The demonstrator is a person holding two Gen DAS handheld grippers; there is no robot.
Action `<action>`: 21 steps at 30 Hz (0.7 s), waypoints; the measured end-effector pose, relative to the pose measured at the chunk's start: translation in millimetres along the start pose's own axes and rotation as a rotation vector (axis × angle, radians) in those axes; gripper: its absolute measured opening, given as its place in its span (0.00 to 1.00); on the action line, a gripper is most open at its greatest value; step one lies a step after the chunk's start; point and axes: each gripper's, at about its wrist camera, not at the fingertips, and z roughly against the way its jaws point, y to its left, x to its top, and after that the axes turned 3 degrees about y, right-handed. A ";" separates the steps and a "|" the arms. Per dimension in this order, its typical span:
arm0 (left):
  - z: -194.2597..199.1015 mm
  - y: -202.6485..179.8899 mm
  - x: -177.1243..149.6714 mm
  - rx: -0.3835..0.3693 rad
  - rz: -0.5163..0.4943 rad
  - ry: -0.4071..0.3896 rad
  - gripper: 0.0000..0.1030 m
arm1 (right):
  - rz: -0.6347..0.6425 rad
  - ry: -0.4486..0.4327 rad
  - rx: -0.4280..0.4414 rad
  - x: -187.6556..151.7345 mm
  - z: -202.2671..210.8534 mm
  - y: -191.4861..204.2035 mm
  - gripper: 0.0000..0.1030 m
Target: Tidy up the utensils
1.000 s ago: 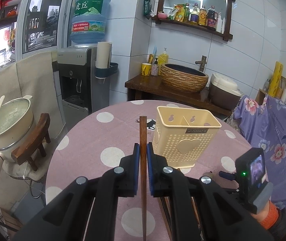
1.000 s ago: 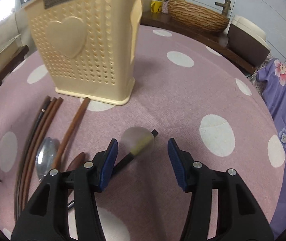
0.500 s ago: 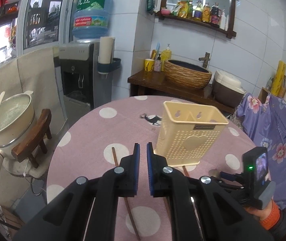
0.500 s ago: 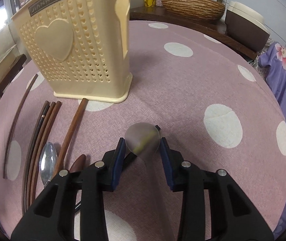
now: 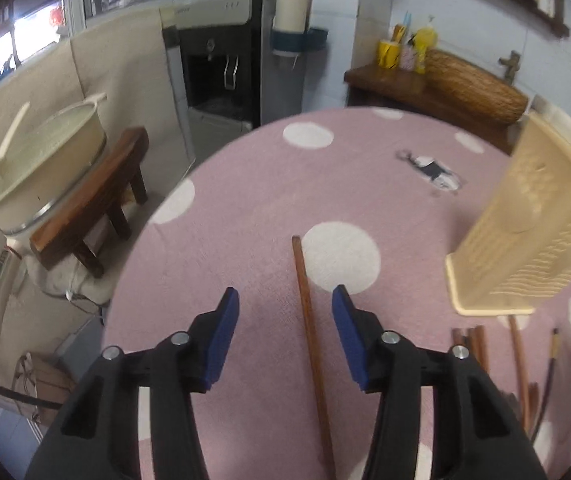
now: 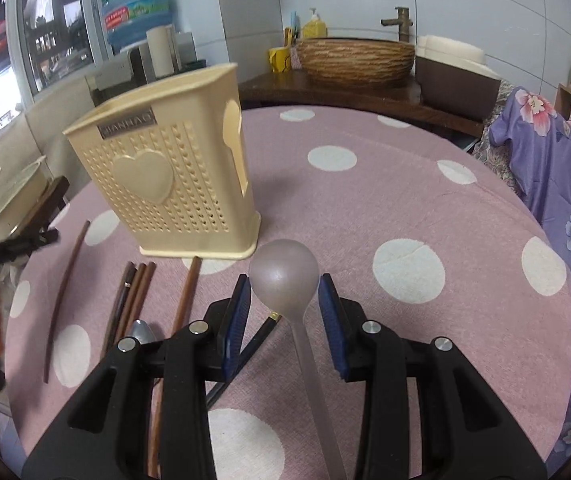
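My left gripper [image 5: 285,300] is open and empty above a brown chopstick [image 5: 311,336] that lies on the pink polka-dot tablecloth between its fingers. The cream utensil holder [image 5: 525,236] stands to its right. My right gripper [image 6: 284,292] is shut on a translucent plastic spoon [image 6: 285,272] by its bowl and holds it above the table, just right of the holder [image 6: 165,188]. The single chopstick [image 6: 65,292] lies left of the holder in the right wrist view.
Several brown chopsticks [image 6: 133,304], a black chopstick [image 6: 253,344] and a metal spoon [image 6: 141,332] lie in front of the holder. The table's left edge [image 5: 141,240] drops to a wooden stool [image 5: 89,204] and a cream pot [image 5: 41,168]. A wash basin [image 6: 355,58] stands behind.
My left gripper let go of the chopstick, which now lies on the cloth, then opened wide and tilted down. My right gripper closed on the plastic spoon and lifted it.
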 end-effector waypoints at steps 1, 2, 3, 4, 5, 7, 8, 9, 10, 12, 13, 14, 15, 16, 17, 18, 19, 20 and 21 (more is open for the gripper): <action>-11.5 -2.1 0.4 0.011 0.007 0.023 0.38 | 0.003 -0.010 0.001 -0.8 4.6 1.5 0.35; -19.3 -3.6 0.1 0.023 0.006 0.038 0.35 | 0.008 -0.018 0.001 -1.2 7.9 2.9 0.35; -28.1 -7.1 0.3 0.042 -0.005 0.051 0.33 | 0.012 -0.024 0.001 -0.6 9.7 2.3 0.35; -34.6 -9.0 0.5 0.053 -0.010 0.067 0.29 | 0.014 -0.033 0.000 -0.8 12.2 3.4 0.35; -36.0 -11.6 1.8 0.079 -0.016 0.043 0.24 | 0.012 -0.037 0.003 -0.5 13.2 2.8 0.35; -39.5 -16.5 4.7 0.088 -0.030 0.044 0.17 | 0.006 -0.042 0.009 0.7 15.3 3.0 0.35; -41.1 -18.8 6.5 0.094 -0.038 0.039 0.14 | 0.009 -0.044 0.012 1.1 16.2 2.7 0.35; -43.2 -20.8 8.5 0.100 -0.045 0.034 0.13 | 0.012 -0.047 0.012 2.0 16.5 3.1 0.35; -45.9 -22.3 10.7 0.106 -0.050 0.027 0.11 | 0.012 -0.053 0.010 2.9 17.1 3.3 0.35; -49.1 -25.6 13.9 0.125 -0.057 0.017 0.08 | 0.008 -0.054 0.018 4.4 17.5 2.9 0.35; -50.9 -27.5 15.8 0.137 -0.060 0.016 0.08 | 0.007 -0.059 0.022 4.7 18.6 2.8 0.35; -52.4 -29.2 17.5 0.141 -0.060 0.017 0.08 | 0.007 -0.066 0.023 4.8 19.8 2.9 0.35; -53.3 -29.3 18.9 0.143 -0.054 0.016 0.08 | 0.006 -0.074 0.026 4.9 21.9 2.4 0.35; -53.8 -29.1 19.7 0.141 -0.047 0.016 0.08 | 0.003 -0.082 0.035 4.9 24.1 1.4 0.35; -53.6 -29.4 20.8 0.136 -0.042 0.018 0.08 | -0.001 -0.089 0.045 4.9 26.1 0.8 0.35; -52.4 -29.3 21.5 0.116 -0.033 0.019 0.08 | -0.007 -0.100 0.053 4.9 28.7 -0.5 0.35; -47.7 -27.4 21.0 0.094 -0.020 0.010 0.08 | -0.014 -0.113 0.060 4.8 31.7 -2.1 0.35; -42.2 -27.0 21.3 0.079 -0.011 -0.003 0.08 | -0.019 -0.128 0.069 4.5 34.7 -3.6 0.35; -34.4 -26.7 21.4 0.061 -0.003 -0.023 0.08 | -0.024 -0.141 0.077 4.6 37.9 -4.8 0.35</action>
